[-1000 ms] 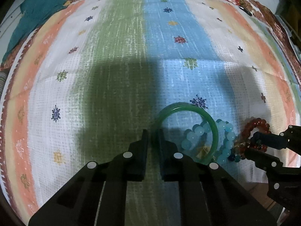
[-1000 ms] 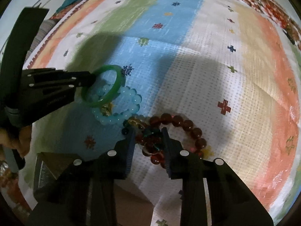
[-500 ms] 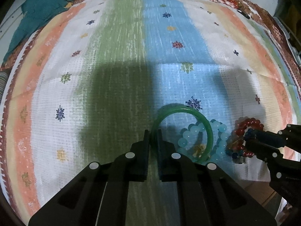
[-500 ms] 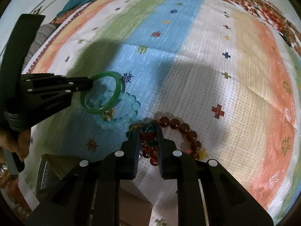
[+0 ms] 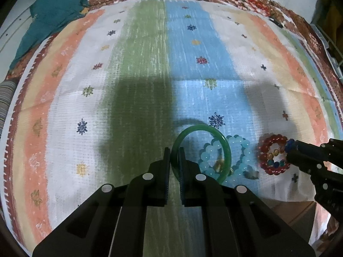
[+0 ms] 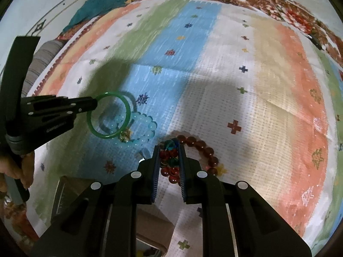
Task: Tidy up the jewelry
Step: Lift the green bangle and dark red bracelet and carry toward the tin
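A green bangle [image 5: 220, 139] hangs a little above the striped cloth, its left rim pinched in my left gripper [image 5: 174, 152], which is shut on it. The same green bangle [image 6: 127, 107] and left gripper [image 6: 95, 103] show at the left of the right wrist view. Under the bangle a pale blue bead bracelet [image 5: 240, 141] lies on the cloth. My right gripper [image 6: 169, 148] is shut on a red bead bracelet [image 6: 205, 150] with a few blue and green beads, lifted off the cloth. In the left wrist view the right gripper [image 5: 289, 150] holds that red bead bracelet [image 5: 272, 138] at the right.
The striped cloth [image 5: 150, 64] covers the surface. A teal fabric [image 5: 49, 15] lies at its far left corner. A dark box [image 6: 64, 194] sits by the near edge, with a person's hand [image 6: 21, 167] on the left gripper's handle.
The right gripper closed on the red bead bracelet and lifted it. The left gripper rose with the green bangle, leaving the blue bracelet on the cloth.
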The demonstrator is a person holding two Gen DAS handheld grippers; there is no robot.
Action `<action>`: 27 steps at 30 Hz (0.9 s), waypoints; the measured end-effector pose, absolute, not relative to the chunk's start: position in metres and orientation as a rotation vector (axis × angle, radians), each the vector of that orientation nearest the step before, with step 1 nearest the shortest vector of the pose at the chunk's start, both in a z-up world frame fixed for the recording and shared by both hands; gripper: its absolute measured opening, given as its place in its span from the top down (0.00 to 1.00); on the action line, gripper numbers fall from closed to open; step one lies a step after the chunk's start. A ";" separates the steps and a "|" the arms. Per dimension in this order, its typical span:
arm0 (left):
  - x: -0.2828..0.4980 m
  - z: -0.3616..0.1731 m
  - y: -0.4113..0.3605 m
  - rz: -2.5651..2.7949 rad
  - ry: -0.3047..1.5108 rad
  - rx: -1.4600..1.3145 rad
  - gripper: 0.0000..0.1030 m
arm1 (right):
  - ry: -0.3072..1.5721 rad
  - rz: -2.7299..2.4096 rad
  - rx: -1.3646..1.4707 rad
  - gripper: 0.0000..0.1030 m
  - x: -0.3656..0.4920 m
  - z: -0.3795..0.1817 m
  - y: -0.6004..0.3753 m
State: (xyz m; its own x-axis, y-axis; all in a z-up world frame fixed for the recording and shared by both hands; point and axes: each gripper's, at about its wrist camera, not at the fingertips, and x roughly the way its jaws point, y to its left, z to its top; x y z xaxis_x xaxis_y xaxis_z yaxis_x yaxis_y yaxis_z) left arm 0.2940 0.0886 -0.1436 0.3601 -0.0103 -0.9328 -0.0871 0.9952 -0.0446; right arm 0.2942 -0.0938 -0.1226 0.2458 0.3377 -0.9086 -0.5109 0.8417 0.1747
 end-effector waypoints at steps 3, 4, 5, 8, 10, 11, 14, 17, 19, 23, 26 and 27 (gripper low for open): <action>0.290 -0.134 0.090 0.054 1.181 -0.103 0.93 | 1.170 0.569 -0.152 0.83 0.293 -0.115 -0.099; 0.288 -0.131 0.091 0.058 1.173 -0.106 0.93 | 1.164 0.565 -0.147 0.83 0.293 -0.112 -0.101; 0.287 -0.129 0.091 0.060 1.169 -0.103 0.93 | 1.159 0.559 -0.143 0.83 0.292 -0.110 -0.103; 0.282 -0.122 0.087 0.059 1.157 -0.093 0.93 | 1.144 0.538 -0.140 0.83 0.288 -0.106 -0.106; 0.279 -0.117 0.085 0.055 1.148 -0.090 0.93 | 1.136 0.524 -0.143 0.83 0.285 -0.103 -0.108; 0.277 -0.114 0.084 0.055 1.142 -0.088 0.93 | 1.133 0.520 -0.144 0.83 0.283 -0.102 -0.108; 0.271 -0.104 0.079 0.049 1.121 -0.088 0.93 | 1.122 0.513 -0.142 0.83 0.279 -0.099 -0.109; 0.266 -0.094 0.073 0.042 1.096 -0.080 0.93 | 1.111 0.510 -0.135 0.83 0.276 -0.095 -0.111; 0.263 -0.089 0.070 0.039 1.085 -0.076 0.93 | 1.104 0.507 -0.136 0.83 0.273 -0.092 -0.111; 0.258 -0.083 0.064 0.033 1.074 -0.065 0.93 | 1.092 0.505 -0.126 0.83 0.270 -0.086 -0.114; 0.255 -0.077 0.061 0.025 1.062 -0.066 0.93 | 1.079 0.503 -0.123 0.83 0.265 -0.080 -0.115; 0.254 -0.076 0.060 0.022 1.059 -0.066 0.93 | 1.074 0.501 -0.125 0.83 0.264 -0.079 -0.115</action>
